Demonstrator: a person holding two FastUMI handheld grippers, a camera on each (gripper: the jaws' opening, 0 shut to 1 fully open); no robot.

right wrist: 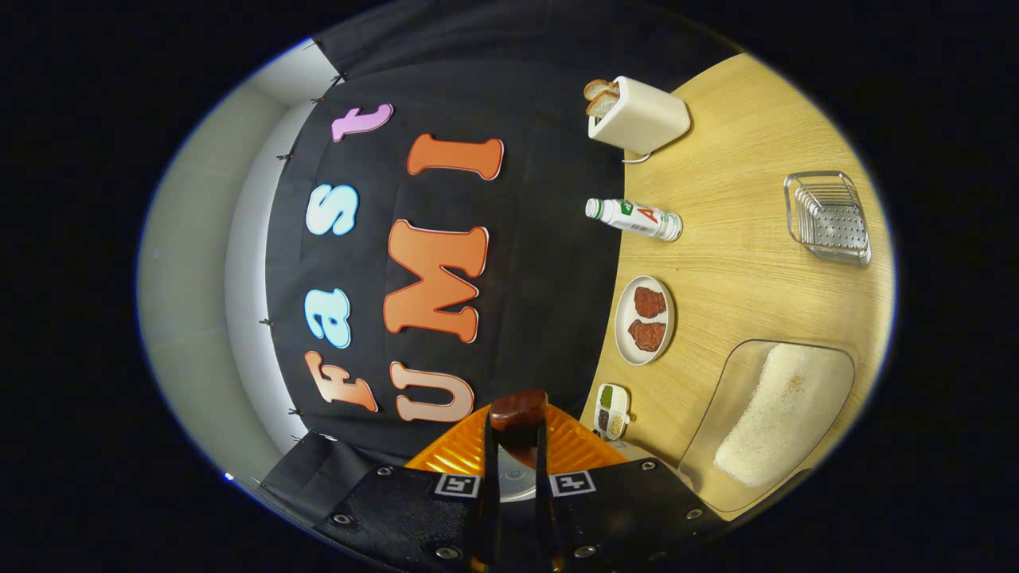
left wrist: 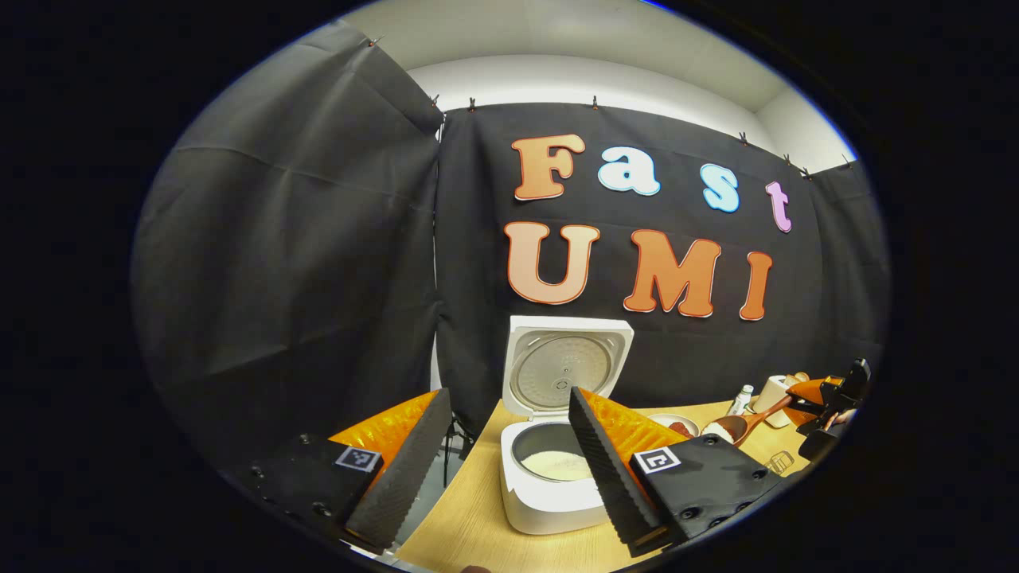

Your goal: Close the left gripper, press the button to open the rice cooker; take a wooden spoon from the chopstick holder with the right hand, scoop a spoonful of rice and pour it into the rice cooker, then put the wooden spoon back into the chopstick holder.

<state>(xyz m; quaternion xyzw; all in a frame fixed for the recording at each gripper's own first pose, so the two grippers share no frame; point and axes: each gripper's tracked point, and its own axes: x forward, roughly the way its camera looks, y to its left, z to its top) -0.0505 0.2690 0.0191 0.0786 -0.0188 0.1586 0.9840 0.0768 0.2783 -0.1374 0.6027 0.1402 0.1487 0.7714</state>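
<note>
The wooden spoon (left wrist: 736,427) is loaded: in the left gripper view, lower right of the frame, its bowl carries a heap of white rice, and the right hand-held gripper (left wrist: 828,402) has the handle end. In the right gripper view the spoon's handle (right wrist: 518,414) stands up between my two fingers at bottom centre, both pressing on it, so that grip is closed on the spoon. The rice cooker (left wrist: 557,477) sits at lower centre of the left gripper view, lid (left wrist: 567,368) swung upright, with white rice already in the pot. My left hand-held gripper (left wrist: 509,458) hangs with its jaws wide apart, framing the cooker, holding nothing.

I judge the step to be the carry and pour. I want the spoon's bowl kept level until it is over the pot, well inside the rim, then a slow roll of the wrist so the grains slide in rather than scatter on the surface (left wrist: 478,525). The raised lid is close behind, so I'd come in from the front-right and keep low.

Around it in the right gripper view: a clear tray of rice (right wrist: 784,414) at lower right, a plate with two pieces of meat (right wrist: 646,320), a small seasoning dish (right wrist: 611,410), a toaster with bread (right wrist: 637,115), a wire rack (right wrist: 828,216).

Writing: the bottle (right wrist: 634,218) bears a label with a large red letter, too small for me to read. Square coded markers sit on the grippers.
</note>
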